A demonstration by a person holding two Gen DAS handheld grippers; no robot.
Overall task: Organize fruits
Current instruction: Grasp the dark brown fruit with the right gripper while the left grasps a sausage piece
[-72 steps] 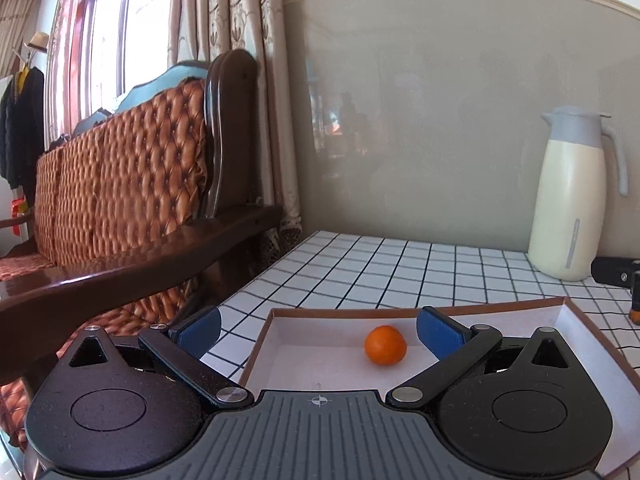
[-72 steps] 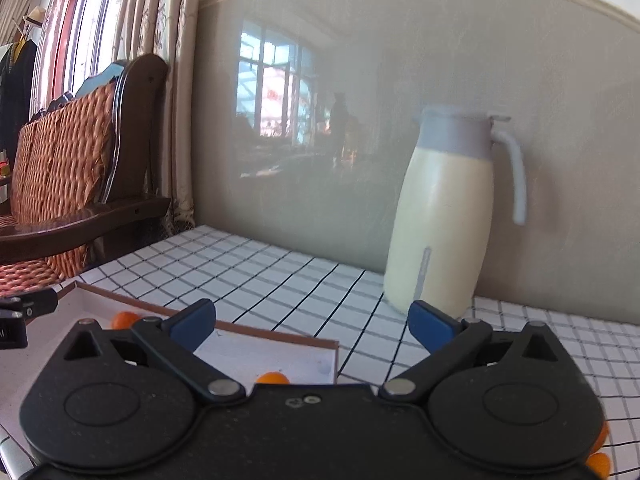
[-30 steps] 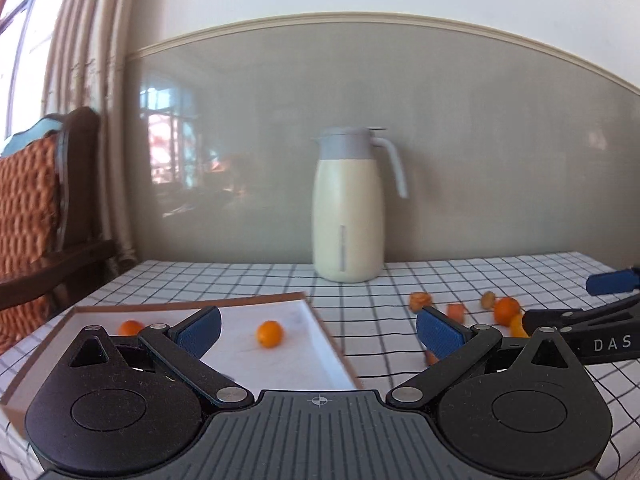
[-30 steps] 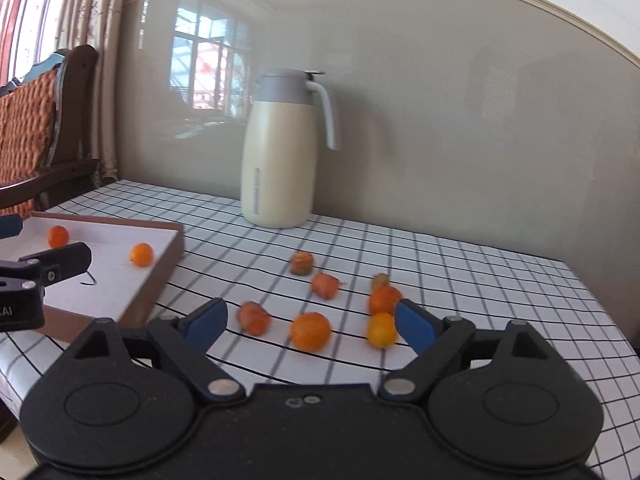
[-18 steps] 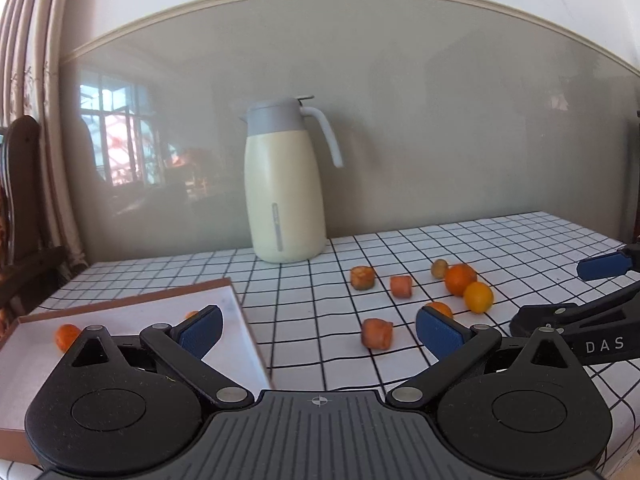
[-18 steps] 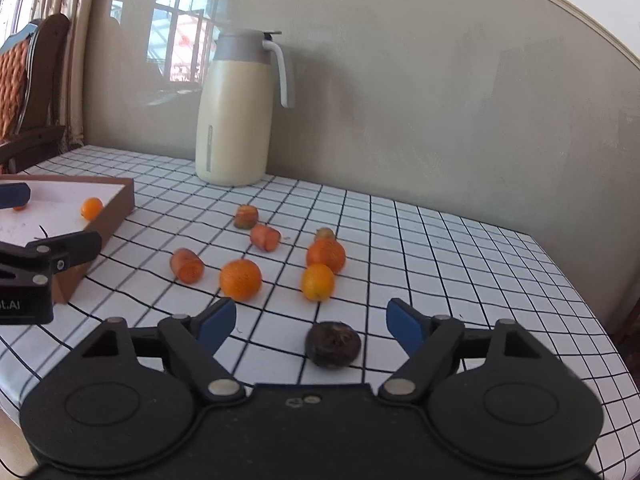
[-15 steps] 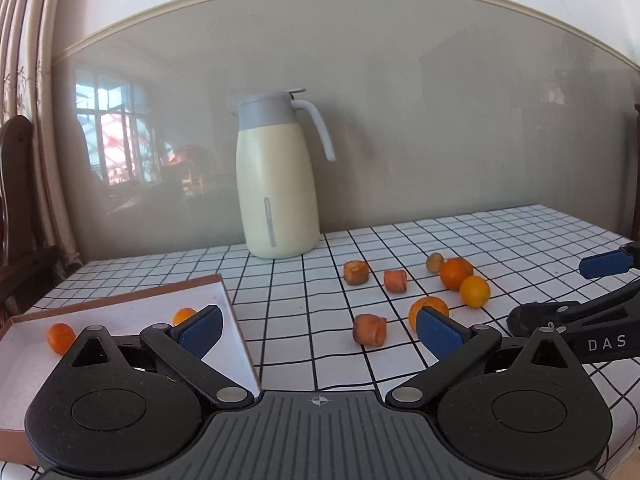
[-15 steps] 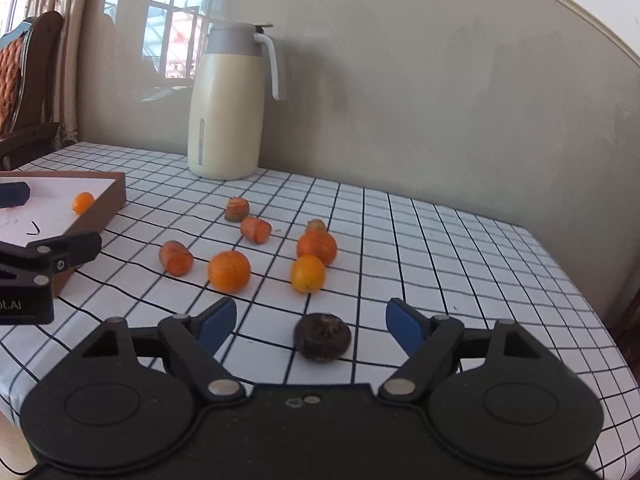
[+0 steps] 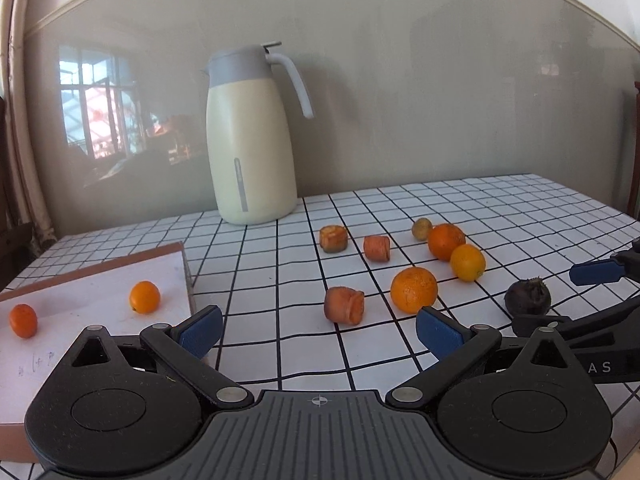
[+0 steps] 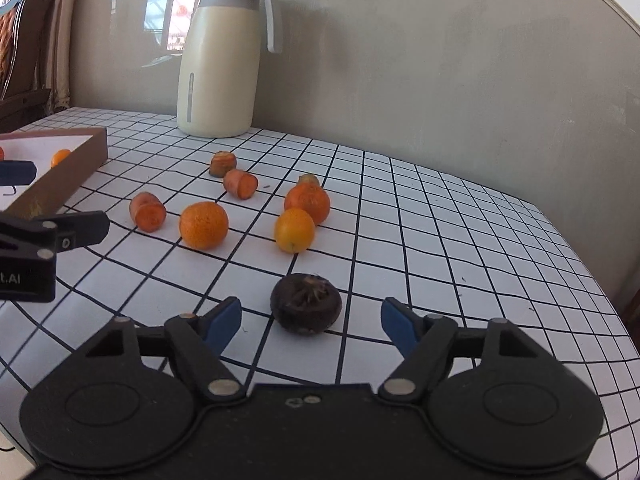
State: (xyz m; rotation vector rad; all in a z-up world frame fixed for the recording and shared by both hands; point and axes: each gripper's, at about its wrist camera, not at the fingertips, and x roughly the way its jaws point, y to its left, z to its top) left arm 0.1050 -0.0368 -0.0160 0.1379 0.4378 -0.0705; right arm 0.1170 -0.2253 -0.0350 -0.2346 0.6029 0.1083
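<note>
Dark, wrinkled fruit (image 10: 306,304), perhaps a mangosteen, sits before both grippers' spread jaws.

Left gripper (image 9: 318,330) jaws spread wide — carrot chunk (image 9: 344,304) and orange (image 9: 413,290) just ahead.

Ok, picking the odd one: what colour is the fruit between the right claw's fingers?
Dark brown round fruit; right wrist view.

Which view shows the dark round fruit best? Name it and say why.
The right wrist view: the dark round fruit lies close and unobstructed between the open right gripper fingers, its dried calyx visible. The left wrist view shows it small, near the right edge.
</note>
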